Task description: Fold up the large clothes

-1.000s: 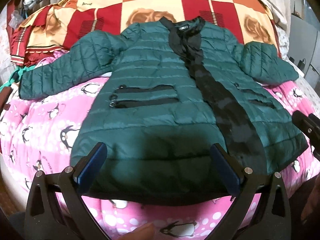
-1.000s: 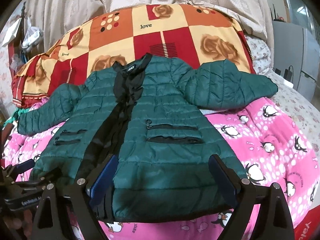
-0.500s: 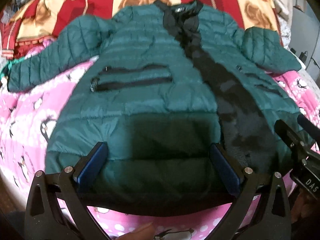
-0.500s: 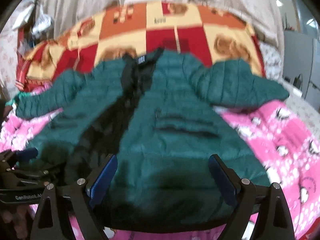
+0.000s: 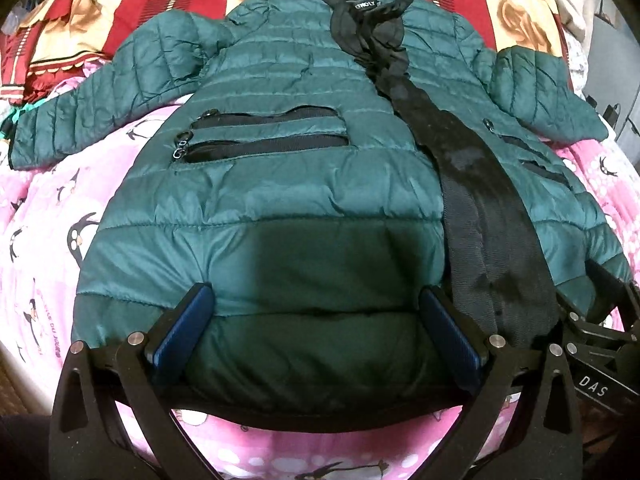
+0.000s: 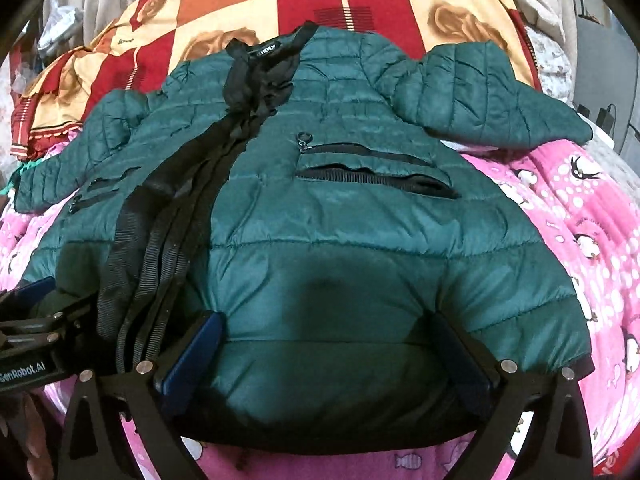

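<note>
Dark-green quilted puffer jacket (image 5: 280, 200), with black zip trim down the front and black-edged pockets, lies face up and spread flat on a pink blanket printed with penguins (image 5: 52, 216). Its collar points toward a red, orange and cream patchwork quilt (image 6: 360, 4) at the far end, and both sleeves stretch out to the sides.

Seen from the left wrist, the left gripper (image 5: 316, 332) is spread wide, its blue-padded fingers (image 5: 180, 332) standing on either side of a stretch of the jacket's lower hem on the left front panel. The padded fabric bulges up between them, but the pads do not squeeze it.

Seen from the right wrist, the right gripper (image 6: 324, 356) sits at the hem of the other front panel, just beside the black zip band. Its jaws are opening and already stand very wide, with the hem fabric lying between the blue pads (image 6: 192, 360) and no pinch on it. I cannot tell whether the fingertips actually press into the cloth.

The two grippers sit side by side along the hem, near each other.
</note>
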`<action>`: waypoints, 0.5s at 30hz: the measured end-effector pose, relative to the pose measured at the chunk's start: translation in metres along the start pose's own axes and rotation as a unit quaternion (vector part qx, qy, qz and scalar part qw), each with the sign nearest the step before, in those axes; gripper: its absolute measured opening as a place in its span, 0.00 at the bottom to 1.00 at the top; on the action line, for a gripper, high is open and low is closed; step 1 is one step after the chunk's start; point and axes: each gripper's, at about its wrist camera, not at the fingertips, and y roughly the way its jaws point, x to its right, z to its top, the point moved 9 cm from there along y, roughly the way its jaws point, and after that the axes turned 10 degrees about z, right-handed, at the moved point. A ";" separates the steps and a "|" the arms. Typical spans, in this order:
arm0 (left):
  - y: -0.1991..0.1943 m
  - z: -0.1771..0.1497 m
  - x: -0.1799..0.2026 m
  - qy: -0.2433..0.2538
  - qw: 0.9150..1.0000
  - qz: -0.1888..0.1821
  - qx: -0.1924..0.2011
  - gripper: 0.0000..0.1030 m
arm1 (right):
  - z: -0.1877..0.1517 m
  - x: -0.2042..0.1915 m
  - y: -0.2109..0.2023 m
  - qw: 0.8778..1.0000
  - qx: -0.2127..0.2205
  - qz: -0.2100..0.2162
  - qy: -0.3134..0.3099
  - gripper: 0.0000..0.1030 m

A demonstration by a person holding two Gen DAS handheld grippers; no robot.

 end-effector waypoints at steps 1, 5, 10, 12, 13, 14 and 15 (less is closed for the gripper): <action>0.000 0.000 0.000 0.000 1.000 -0.002 -0.002 1.00 | 0.000 -0.001 0.000 1.000 -0.002 -0.003 0.000 1.00; 0.000 0.000 0.000 0.003 1.000 0.001 0.000 1.00 | 0.002 -0.001 -0.001 1.000 -0.009 -0.003 -0.005 1.00; -0.012 0.004 0.001 0.016 0.999 0.001 0.028 1.00 | 0.010 -0.001 -0.014 1.000 0.008 -0.005 -0.004 0.99; -0.025 0.013 0.001 0.018 0.998 -0.003 0.058 1.00 | 0.018 0.001 -0.024 0.999 0.031 -0.012 -0.006 0.99; -0.034 0.020 0.000 0.015 0.997 -0.006 0.080 1.00 | 0.022 0.001 -0.029 0.999 0.042 -0.015 -0.008 0.99; -0.044 0.026 -0.001 0.012 0.995 -0.005 0.102 1.00 | 0.027 0.002 -0.034 0.998 0.053 -0.017 -0.010 0.99; -0.050 0.032 -0.003 0.009 0.993 -0.001 0.118 1.00 | 0.031 0.002 -0.038 0.998 0.059 -0.020 -0.012 0.99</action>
